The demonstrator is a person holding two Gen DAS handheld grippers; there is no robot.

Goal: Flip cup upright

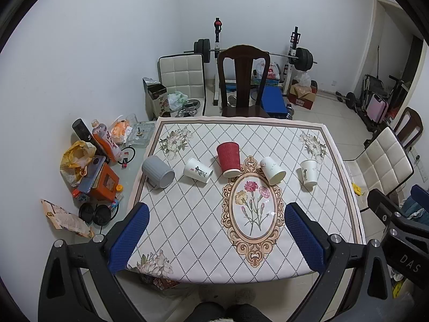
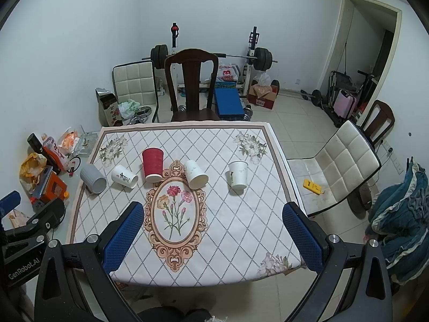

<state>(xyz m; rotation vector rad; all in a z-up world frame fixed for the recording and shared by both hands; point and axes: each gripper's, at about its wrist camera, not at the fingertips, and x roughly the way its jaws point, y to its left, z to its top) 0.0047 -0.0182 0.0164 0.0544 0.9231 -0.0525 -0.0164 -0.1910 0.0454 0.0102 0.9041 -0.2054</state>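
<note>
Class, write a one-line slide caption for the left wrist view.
Open left tool hovers over five tipped cups on a floral tablecloth.

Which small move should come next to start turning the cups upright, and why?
Probably move the right gripper forward toward the rightmost white cup. Both grippers are open and empty near the table's front edge, and all five cups lie on their sides farther back, untouched. The left gripper could later take the gray cup.

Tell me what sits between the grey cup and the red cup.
One white paper cup with black writing, standing upside down, sits between the grey cup and the red cup. Both wrist views show it.
</note>
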